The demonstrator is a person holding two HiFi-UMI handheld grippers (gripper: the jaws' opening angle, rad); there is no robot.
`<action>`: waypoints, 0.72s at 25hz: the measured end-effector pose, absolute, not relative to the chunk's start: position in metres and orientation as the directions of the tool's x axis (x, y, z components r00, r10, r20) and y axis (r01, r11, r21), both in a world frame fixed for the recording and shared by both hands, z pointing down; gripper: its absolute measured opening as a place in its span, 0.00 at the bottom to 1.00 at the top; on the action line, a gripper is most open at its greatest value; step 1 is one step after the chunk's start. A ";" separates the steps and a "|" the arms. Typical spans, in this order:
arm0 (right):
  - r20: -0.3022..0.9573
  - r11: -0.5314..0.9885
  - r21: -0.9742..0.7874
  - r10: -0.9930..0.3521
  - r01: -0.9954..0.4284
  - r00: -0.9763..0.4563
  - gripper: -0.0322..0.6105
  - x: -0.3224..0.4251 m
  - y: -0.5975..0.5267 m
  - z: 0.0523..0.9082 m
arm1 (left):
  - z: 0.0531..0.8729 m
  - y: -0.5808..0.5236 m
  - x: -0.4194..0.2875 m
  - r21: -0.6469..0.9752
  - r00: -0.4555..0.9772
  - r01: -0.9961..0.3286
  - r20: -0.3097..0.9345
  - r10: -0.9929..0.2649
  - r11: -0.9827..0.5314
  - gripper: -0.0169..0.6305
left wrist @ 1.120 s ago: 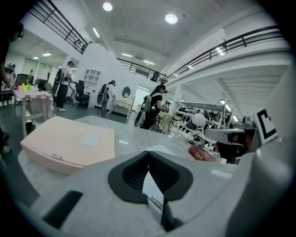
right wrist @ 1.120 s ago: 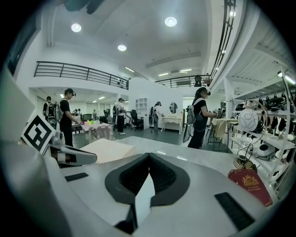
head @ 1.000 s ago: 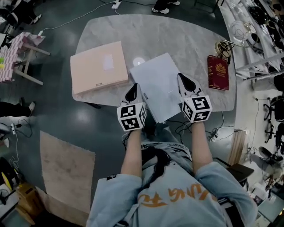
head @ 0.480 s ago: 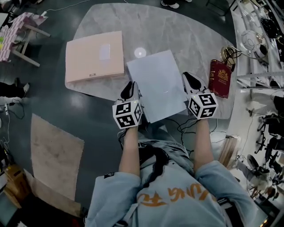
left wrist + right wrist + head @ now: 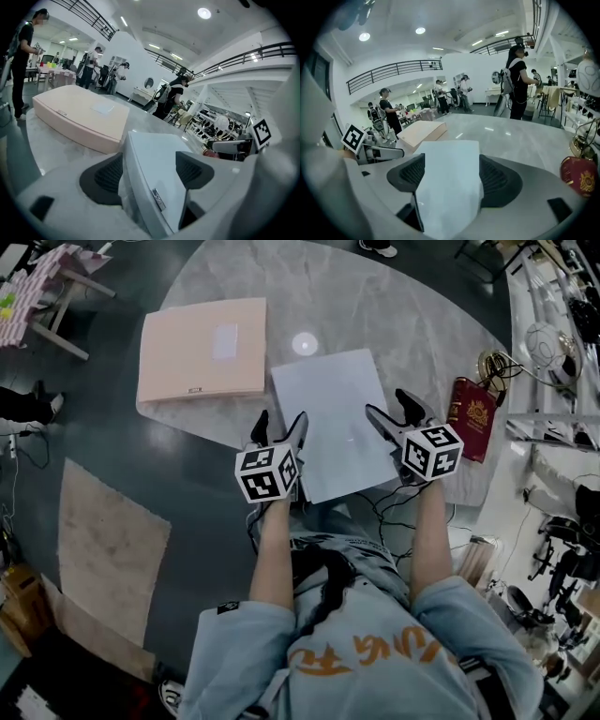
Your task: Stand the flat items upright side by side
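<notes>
Head view, left to right: a pale pink flat rectangular box lies on the grey marbled table at about ten o'clock from the person. It is matte and square-edged, with a small label on its near spine. It looks like a rigid file case, probably light, stiff and fairly slick on its broad faces, so I judge the spine edges the surer place to pinch.

The left gripper has its jaws spread wide, straddling the near-left corner of the pale grey flat rectangular box. That box lies flat at twelve o'clock, and its near end appears to overhang the table edge. In the left gripper view the ribbed black pads sit either side of that corner without visibly squeezing it, and a small metal tab shows on the spine.

The right gripper is likewise wide open across the grey box's right edge, at its three o'clock, with nothing clamped. Tipping this box upright probably calls for a hold across its thin thickness, since the smooth faces could slide.

At three o'clock a dark red booklet with a gold emblem lies flat, smaller and glossier.
</notes>
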State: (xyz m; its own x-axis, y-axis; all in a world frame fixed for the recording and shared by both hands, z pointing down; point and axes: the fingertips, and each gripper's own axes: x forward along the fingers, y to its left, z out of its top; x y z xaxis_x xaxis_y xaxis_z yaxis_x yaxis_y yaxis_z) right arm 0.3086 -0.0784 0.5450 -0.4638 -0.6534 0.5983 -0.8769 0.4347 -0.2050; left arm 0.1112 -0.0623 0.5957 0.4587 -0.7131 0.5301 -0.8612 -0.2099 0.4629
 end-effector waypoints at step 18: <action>0.666 0.414 -0.364 -0.510 -0.835 -0.543 0.64 0.311 -0.111 0.606 | 0.634 -0.069 0.128 0.573 0.515 -0.810 0.591 -0.620 -0.127 0.61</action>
